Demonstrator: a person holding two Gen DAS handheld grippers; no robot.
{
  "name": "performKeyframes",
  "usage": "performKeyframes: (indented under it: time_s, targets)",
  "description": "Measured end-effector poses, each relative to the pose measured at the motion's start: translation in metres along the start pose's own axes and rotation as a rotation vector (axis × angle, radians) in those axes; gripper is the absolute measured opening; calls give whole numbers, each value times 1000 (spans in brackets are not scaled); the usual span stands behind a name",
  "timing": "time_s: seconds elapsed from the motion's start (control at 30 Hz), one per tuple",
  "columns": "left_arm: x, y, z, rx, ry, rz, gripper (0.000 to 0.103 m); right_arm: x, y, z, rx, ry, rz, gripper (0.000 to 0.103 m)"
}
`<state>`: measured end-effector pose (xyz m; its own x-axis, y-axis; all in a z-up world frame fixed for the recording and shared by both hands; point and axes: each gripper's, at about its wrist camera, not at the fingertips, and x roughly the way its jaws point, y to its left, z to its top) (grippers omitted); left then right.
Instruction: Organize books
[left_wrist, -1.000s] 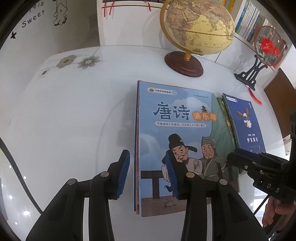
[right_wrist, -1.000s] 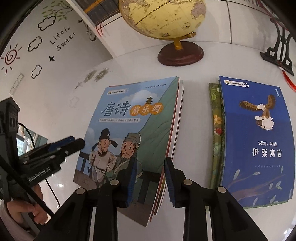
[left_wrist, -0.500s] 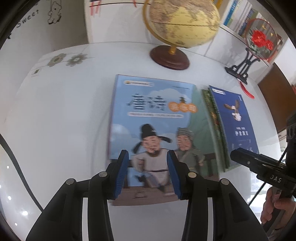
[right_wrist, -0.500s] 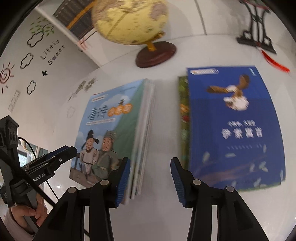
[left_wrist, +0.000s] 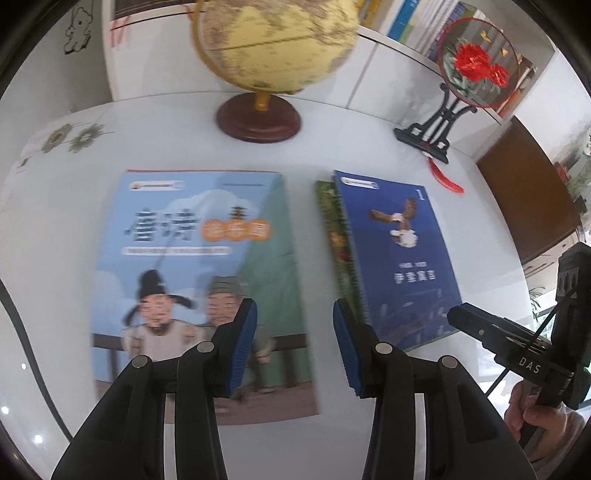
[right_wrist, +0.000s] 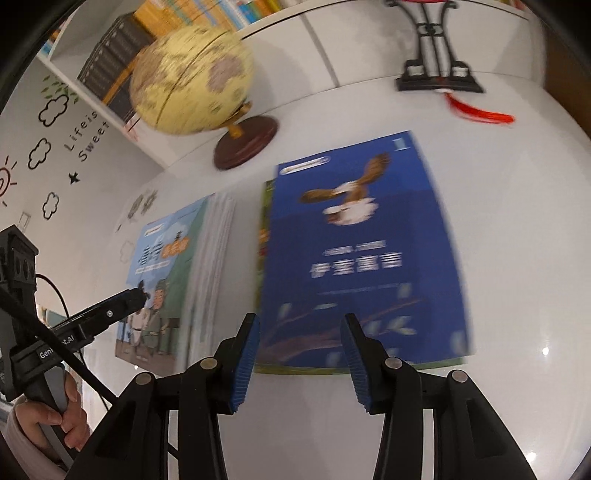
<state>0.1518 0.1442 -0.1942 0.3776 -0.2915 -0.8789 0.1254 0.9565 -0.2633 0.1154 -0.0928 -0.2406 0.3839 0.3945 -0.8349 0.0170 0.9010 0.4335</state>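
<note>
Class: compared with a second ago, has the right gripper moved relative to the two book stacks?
Yes. The right gripper shifted rightward, from the light-blue book to the dark-blue book.

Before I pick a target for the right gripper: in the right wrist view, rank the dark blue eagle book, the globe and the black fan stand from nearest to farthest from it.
1. Dark blue eagle book: straight ahead of the right gripper, its near edge at the fingertips.
2. Globe: beyond the books, up and to the left.
3. Black fan stand: at the table's far edge, to the right. It looks slightly farther than the globe's base, though the two are close.
</note>
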Motion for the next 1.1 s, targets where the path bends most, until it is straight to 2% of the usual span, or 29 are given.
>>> performKeyframes:
  time_s: [0.2, 0.57, 0.93, 1.1]
  targets:
    - [17, -37, -2, 39, 24, -7, 40, -15, -33, 1, 19, -7, -58, 44]
    - [40, -84, 0, 33, 48, -17, 40, -35, -51, 14, -114, -6, -132, 45]
    - [68, -90, -5, -10, 87, -3, 43, -26, -84, 17, -68, 42, -82, 46]
    - [82, -90, -3, -32, 77, 59, 44, -15, -88, 24, -62, 41, -39, 46]
